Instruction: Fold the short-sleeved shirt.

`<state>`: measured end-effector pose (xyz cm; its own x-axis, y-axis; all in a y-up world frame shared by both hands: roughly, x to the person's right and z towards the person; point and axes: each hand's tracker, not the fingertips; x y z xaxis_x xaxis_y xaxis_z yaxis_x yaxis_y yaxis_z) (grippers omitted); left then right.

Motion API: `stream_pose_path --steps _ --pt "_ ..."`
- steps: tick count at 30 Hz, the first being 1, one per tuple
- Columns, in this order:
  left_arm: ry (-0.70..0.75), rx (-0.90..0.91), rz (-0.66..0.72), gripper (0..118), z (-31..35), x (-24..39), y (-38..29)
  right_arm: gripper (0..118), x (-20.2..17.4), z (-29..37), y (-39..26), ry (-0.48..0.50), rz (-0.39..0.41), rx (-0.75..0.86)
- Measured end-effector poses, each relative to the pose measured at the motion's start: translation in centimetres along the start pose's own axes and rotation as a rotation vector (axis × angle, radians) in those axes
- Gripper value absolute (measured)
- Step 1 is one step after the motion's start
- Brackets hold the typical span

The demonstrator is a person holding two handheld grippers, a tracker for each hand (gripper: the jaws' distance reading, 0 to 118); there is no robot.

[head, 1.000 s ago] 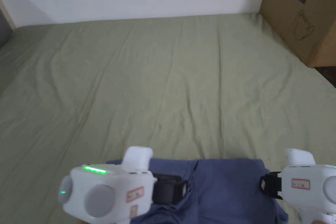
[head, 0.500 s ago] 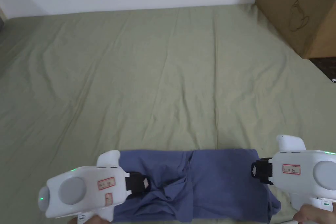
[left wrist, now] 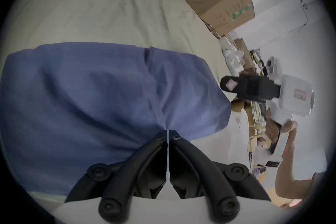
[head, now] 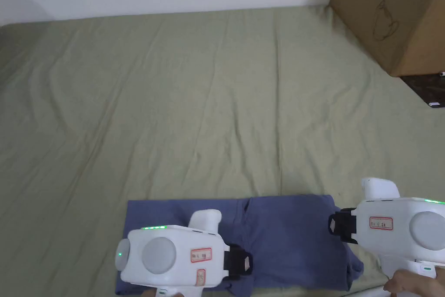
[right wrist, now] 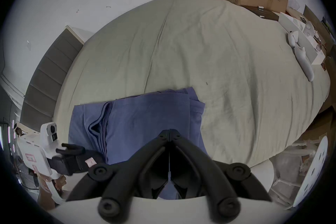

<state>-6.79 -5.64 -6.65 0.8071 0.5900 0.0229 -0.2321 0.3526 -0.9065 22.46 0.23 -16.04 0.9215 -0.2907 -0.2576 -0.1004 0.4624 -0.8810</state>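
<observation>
While the blue short-sleeved shirt (head: 278, 237) lies as a folded band at the near edge of the bed (head: 217, 106), you pinch its cloth with the left gripper (left wrist: 167, 132), whose jaws are pressed together on a pulled-up ridge of fabric. Your right gripper (right wrist: 169, 134) hangs over the shirt's right end with its jaws together; whether cloth is caught between them cannot be told. Judging by the layered edges at the right end and the collar fold near the middle, the sleeves and the length are already turned in, and a last fold across the band seems left. Beyond the olive sheet, a cardboard box (head: 391, 11) stands at the far right corner.
</observation>
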Motion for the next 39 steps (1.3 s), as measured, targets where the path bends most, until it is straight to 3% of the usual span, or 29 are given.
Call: stream_pose_path --steps 5,9,12,16,20,22,23,24,25,26,28,34,37,38,39 --pt "-0.030 -0.026 -0.006 1 -0.5 1.1 -0.5 0 -0.2 0.1 0.0 0.005 0.000 -0.001" --pt "-0.085 0.094 0.053 1 3.9 -0.6 0.7 0 -0.1 0.1 0.5 -0.005 0.017 -0.002" --pt "-0.098 0.202 0.138 1 8.7 -4.7 1.4 0 -0.3 0.0 0.8 -0.003 0.024 0.000" --pt "0.051 0.293 0.268 1 14.1 -10.6 0.4 0 -1.3 -0.5 0.9 0.002 0.040 -0.002" --pt "0.000 0.275 0.356 2 16.2 -16.5 -1.2 0 -2.5 -1.8 1.0 -0.006 0.071 -0.030" --pt "0.009 0.296 0.384 25 16.7 -18.0 -2.1 0 -3.2 -2.0 0.9 -0.003 0.085 -0.035" --pt "0.008 0.332 0.436 48 16.7 -18.1 -2.5 0 -3.5 -2.1 0.9 0.002 0.094 -0.040" --pt "-0.023 0.348 0.463 82 16.6 -18.6 -2.8 0 -3.7 -2.1 0.9 0.004 0.098 -0.041" --pt "-0.041 0.368 0.496 98 16.4 -19.4 -3.1 0 -4.0 -2.2 0.9 0.004 0.105 -0.043" --pt "-0.115 0.363 0.525 103 16.1 -19.4 -3.2 0 -4.3 -2.3 0.9 0.001 0.112 -0.048" --pt "-0.200 0.357 0.549 104 15.2 -19.3 -3.2 0 -4.6 -2.6 1.0 -0.005 0.120 -0.052" --pt "-0.229 0.283 0.441 104 11.8 -18.4 -1.5 0 -4.8 -3.1 1.1 -0.013 0.121 -0.066" --pt "-0.333 0.216 0.488 100 10.2 -19.0 -0.4 0 -5.0 -3.2 1.0 -0.020 0.124 -0.073" --pt "-0.356 0.198 0.522 84 9.9 -19.0 -0.2 0 -5.1 -3.3 1.0 -0.024 0.126 -0.076" --pt "-0.270 0.184 0.515 25 9.1 -20.4 0.2 0 -5.1 -3.3 1.1 -0.027 0.129 -0.080"
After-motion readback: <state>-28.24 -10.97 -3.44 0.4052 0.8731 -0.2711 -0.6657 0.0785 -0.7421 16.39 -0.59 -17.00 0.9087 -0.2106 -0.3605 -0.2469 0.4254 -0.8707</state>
